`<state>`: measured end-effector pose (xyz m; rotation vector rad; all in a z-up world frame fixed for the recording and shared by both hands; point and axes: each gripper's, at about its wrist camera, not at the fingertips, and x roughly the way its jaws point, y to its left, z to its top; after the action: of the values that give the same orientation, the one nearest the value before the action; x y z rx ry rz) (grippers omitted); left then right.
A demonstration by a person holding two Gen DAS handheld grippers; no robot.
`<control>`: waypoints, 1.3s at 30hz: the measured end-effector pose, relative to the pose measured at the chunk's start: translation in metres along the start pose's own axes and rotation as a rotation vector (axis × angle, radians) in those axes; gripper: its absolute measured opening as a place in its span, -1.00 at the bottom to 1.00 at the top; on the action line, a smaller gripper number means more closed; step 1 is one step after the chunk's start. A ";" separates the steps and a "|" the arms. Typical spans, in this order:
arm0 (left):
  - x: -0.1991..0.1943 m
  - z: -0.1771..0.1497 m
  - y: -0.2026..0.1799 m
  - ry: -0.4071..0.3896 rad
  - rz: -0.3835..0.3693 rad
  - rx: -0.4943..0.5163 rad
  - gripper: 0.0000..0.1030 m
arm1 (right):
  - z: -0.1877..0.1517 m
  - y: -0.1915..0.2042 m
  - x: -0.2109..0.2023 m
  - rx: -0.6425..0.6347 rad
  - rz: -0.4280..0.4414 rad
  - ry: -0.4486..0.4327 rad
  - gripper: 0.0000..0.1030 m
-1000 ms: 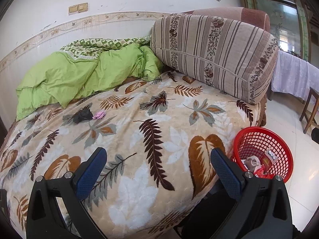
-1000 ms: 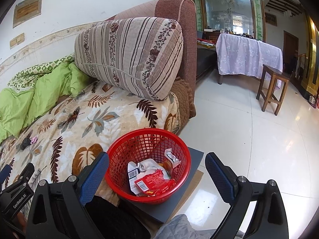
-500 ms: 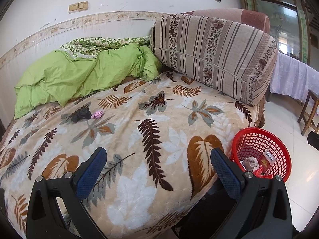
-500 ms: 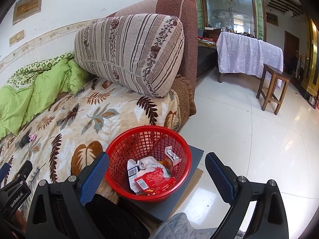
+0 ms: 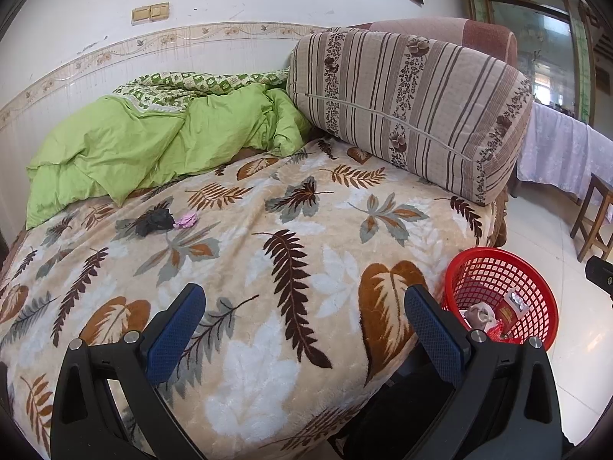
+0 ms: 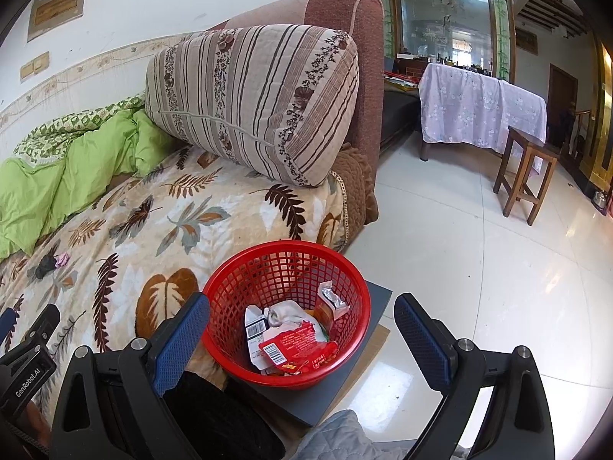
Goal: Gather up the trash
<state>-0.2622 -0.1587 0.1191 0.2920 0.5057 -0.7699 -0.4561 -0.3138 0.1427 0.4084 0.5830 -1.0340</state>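
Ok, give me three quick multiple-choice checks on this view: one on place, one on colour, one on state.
1. Where do the black scrap and pink scrap lie?
A. on the leaf blanket
B. in the basket
C. on the floor

2. What colour is the basket?
A. blue
B. red
C. green

3. How are the left tool and right tool?
A. both open, empty
B. both shut
C. left holds a wrapper

Answers: 1 A, they sit together near the green quilt. 2 B, red mesh holding wrappers. 3 A, fingers wide apart, nothing between.
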 end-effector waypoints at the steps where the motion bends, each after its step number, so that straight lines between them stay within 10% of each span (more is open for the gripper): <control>1: 0.000 0.000 -0.001 0.000 0.000 0.001 1.00 | 0.000 0.000 0.000 -0.001 0.000 0.000 0.90; 39: -0.003 0.004 -0.009 -0.006 -0.011 -0.002 1.00 | -0.002 -0.001 -0.001 0.002 -0.005 0.004 0.90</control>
<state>-0.2691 -0.1653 0.1234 0.2846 0.5026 -0.7810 -0.4576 -0.3121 0.1423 0.4110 0.5870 -1.0391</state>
